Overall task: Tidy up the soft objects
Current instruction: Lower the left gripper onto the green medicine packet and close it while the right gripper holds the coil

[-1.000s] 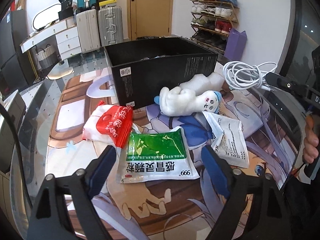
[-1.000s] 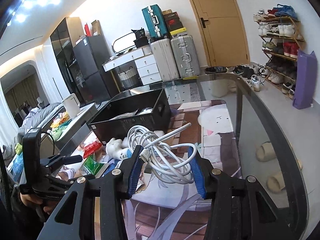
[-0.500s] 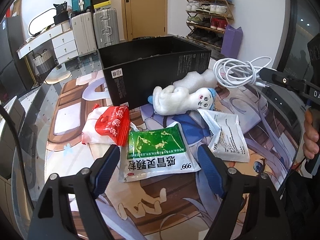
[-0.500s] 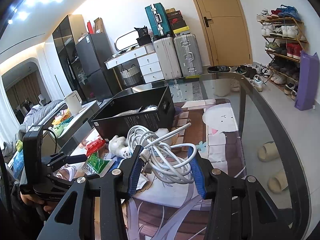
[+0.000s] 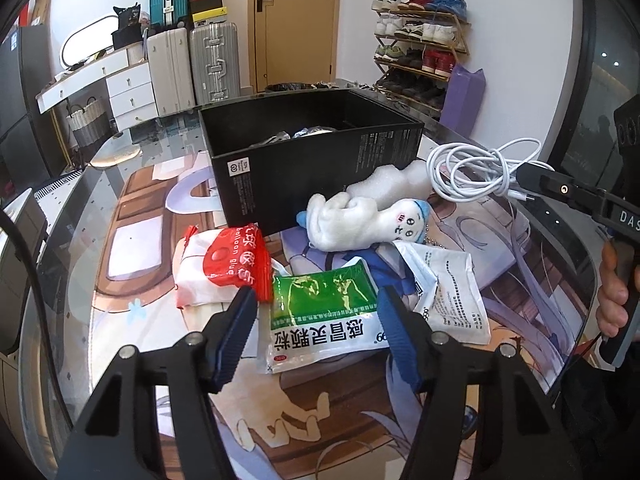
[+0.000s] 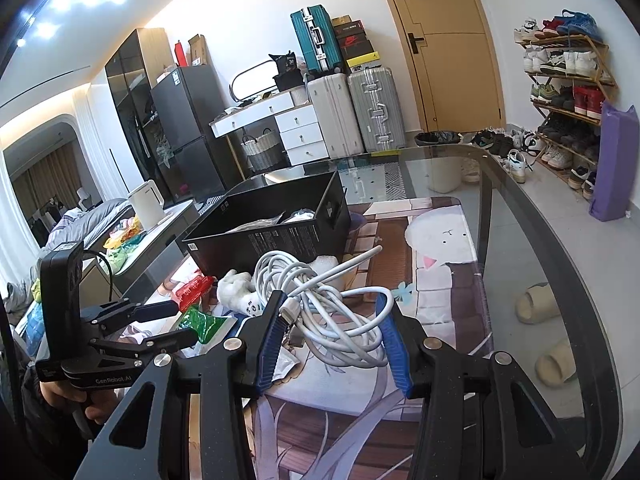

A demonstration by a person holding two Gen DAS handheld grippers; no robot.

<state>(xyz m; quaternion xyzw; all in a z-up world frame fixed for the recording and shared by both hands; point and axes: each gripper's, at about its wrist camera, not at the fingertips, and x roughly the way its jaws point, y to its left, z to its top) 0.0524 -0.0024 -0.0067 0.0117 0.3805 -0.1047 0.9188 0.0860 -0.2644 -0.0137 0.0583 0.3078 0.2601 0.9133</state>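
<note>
Since the earlier frame, the left gripper [image 5: 316, 330] has narrowed; its jaws are closing around the green sachet [image 5: 324, 322], not yet pinched. Left to right on the mat lie a red packet [image 5: 228, 268], plush toy [image 5: 360, 220] and white sachet [image 5: 452, 292], all still outside the black box [image 5: 312, 172]. A coiled white cable [image 6: 328, 304] is held by the right gripper [image 6: 330, 340].
</note>
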